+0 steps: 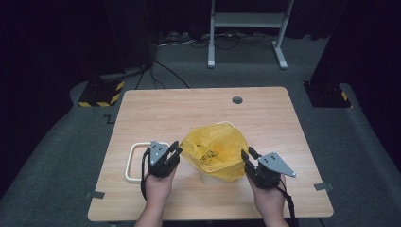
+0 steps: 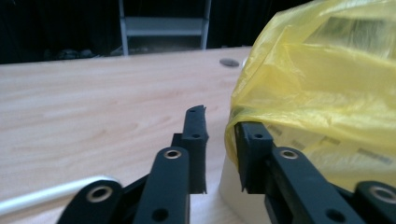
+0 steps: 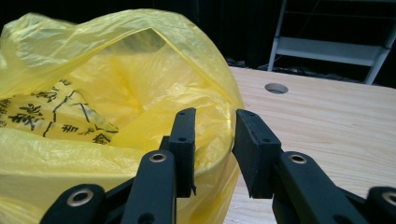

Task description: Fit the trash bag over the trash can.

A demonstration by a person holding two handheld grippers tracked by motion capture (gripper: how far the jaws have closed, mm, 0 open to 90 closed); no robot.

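A yellow plastic bag [image 1: 215,149] with black print lines a small white bin [image 1: 204,174] at the table's front centre. My left gripper [image 1: 177,149] is at the bag's left side. In the left gripper view its jaws [image 2: 219,128] stand apart with nothing pinched, and the bag's hem [image 2: 238,119] drapes onto the right jaw's tip above the bin wall [image 2: 233,186]. My right gripper [image 1: 247,154] is at the bag's right side. Its jaws [image 3: 212,123] straddle the bag's folded edge [image 3: 215,135] with a gap left, so the film is not pressed.
A white rectangular ring [image 1: 133,163] lies on the wooden table [image 1: 156,109] just left of my left hand, with its edge [image 2: 46,196] close to the jaws. A cable hole [image 1: 237,100] is near the far edge. A grey stand [image 1: 246,21] is behind the table.
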